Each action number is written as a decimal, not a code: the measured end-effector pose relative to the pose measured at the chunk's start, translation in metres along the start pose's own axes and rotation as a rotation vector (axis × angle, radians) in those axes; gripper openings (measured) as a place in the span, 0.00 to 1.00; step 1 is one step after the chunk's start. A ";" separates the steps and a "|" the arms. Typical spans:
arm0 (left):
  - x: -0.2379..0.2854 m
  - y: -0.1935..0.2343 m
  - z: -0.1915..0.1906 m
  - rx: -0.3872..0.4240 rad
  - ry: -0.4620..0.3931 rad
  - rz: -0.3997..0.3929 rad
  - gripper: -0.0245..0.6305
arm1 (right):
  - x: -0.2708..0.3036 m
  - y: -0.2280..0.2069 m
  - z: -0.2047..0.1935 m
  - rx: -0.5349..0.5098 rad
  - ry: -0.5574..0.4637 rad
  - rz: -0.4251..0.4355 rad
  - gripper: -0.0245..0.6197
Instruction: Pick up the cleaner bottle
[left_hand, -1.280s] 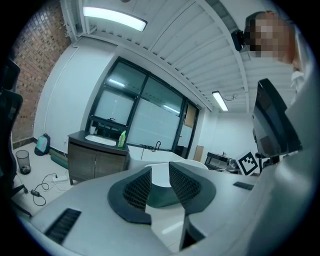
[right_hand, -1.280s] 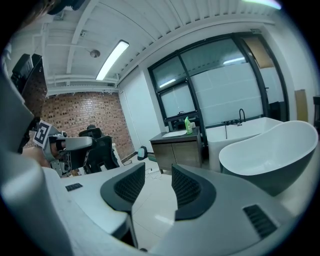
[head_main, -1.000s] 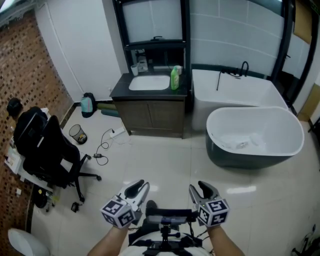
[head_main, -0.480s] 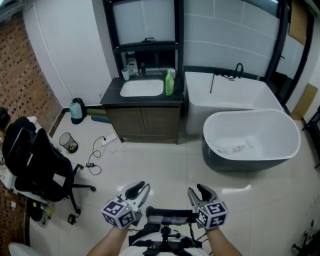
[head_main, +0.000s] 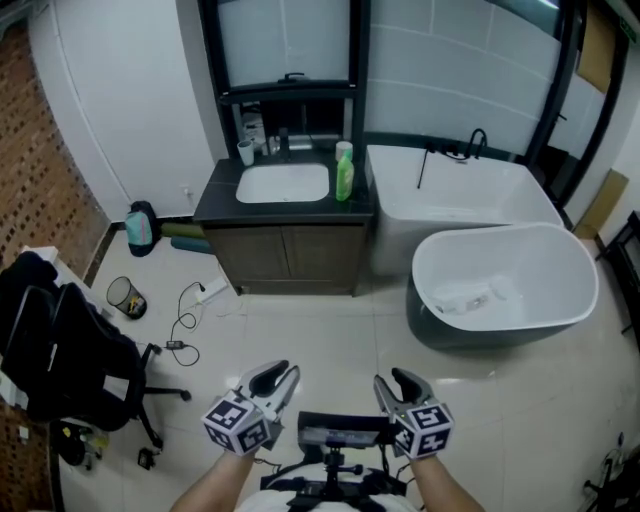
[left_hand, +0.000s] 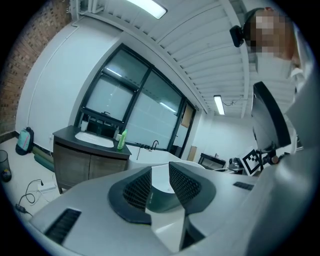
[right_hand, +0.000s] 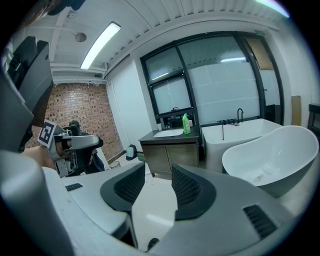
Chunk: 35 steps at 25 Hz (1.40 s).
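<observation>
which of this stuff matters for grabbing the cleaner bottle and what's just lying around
For the job: cleaner bottle, vanity counter it stands on, left gripper, right gripper.
Just lying about: office chair, waste bin, power strip, bathtub, cup.

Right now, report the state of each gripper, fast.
Left gripper: closed, holding nothing.
Right gripper: jaws slightly apart, holding nothing.
</observation>
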<state>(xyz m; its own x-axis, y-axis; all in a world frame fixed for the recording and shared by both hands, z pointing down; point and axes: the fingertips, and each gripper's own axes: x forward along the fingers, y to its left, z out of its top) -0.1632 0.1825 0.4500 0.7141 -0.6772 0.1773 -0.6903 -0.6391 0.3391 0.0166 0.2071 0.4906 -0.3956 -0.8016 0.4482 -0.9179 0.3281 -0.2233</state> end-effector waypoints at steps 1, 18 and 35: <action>0.000 0.007 0.002 -0.001 -0.001 -0.004 0.18 | 0.006 0.003 0.002 -0.004 0.003 -0.004 0.29; 0.009 0.075 0.016 -0.043 0.014 -0.023 0.18 | 0.077 0.035 0.033 -0.020 0.033 0.000 0.29; 0.078 0.099 0.037 -0.041 -0.008 0.057 0.18 | 0.138 -0.020 0.070 -0.043 0.031 0.086 0.29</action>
<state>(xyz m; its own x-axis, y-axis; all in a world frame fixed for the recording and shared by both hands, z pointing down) -0.1805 0.0529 0.4627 0.6726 -0.7153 0.1897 -0.7244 -0.5839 0.3665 -0.0175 0.0552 0.4962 -0.4736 -0.7538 0.4554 -0.8805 0.4171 -0.2253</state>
